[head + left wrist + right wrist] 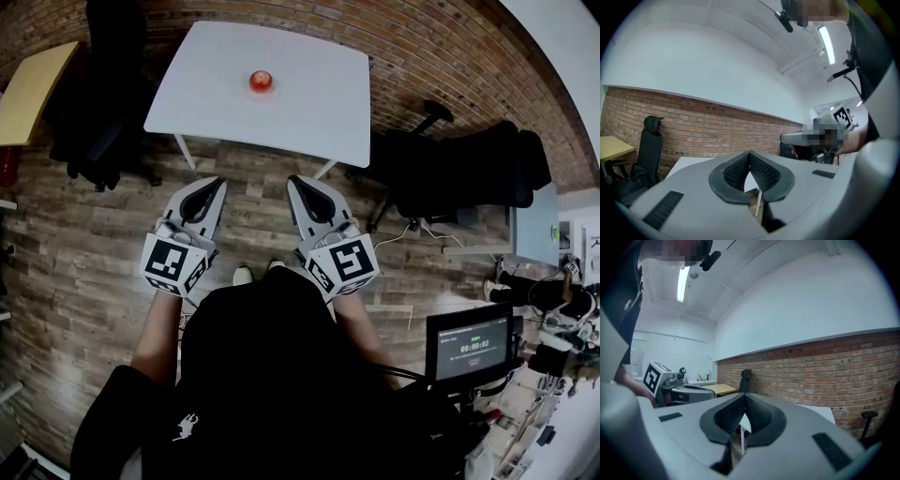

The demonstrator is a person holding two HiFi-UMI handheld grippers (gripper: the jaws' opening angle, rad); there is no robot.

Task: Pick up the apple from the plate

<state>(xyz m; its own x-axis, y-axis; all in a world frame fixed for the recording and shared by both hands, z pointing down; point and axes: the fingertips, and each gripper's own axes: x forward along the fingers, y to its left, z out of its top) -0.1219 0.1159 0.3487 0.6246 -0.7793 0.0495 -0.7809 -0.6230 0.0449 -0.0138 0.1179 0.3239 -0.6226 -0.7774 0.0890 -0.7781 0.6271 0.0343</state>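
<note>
Table (309, 103) smooth matt white; floor (75, 262) wood planks; wall (422, 37) rough brick; apple (262, 81) glossy.

From overhead, the head view looked steeply down, the surface (309, 103) well ahead. Cameras on the left hand-held gripper (216, 184) and right hand-held gripper (294, 180) faced level, both showing surface and brick wall (708, 133).

The apple (261, 79) sits on a plate (250, 88) at the far middle of the table (309, 108), before a brick wall (422, 42). The left gripper (220, 182) and right gripper (292, 180) are side by side short of its near edge. One office chair (98, 122) stands to its left, another chair (464, 173) to its right.
</note>
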